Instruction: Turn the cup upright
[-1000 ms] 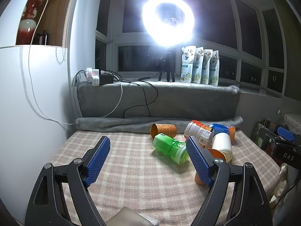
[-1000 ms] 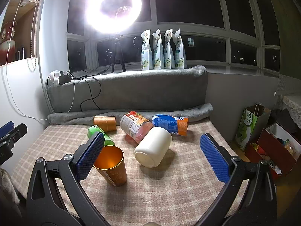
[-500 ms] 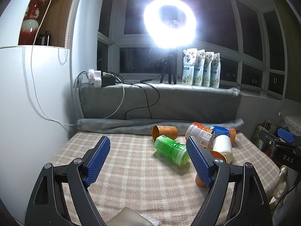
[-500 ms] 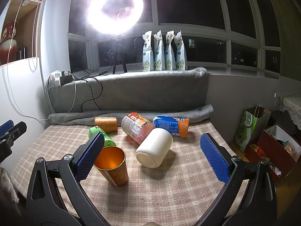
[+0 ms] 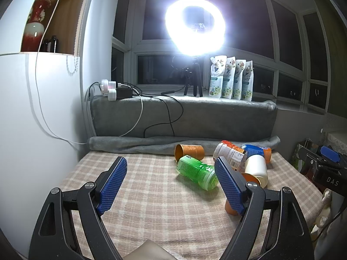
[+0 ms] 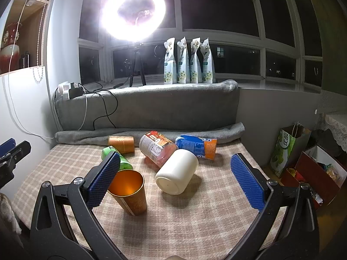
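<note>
Ahead of the left tongs [image 5: 169,160], close to their right finger, we see a green bottle [image 5: 197,172] lying on its side on the checked cloth [image 5: 151,205]. Beyond the right tongs [image 6: 175,155], a red-labelled jar [image 6: 155,146] and a blue bottle [image 6: 196,146] lie side by side near the rolled grey blanket [image 6: 86,135]. Further ahead we find a ring light [image 6: 132,13] on a tripod, with four pouches [image 6: 188,62] to its right. A paper bag [image 6: 286,149] stands far to the right of the right tongs. High and far left of the left tongs is a red vase [image 5: 35,28].
</note>
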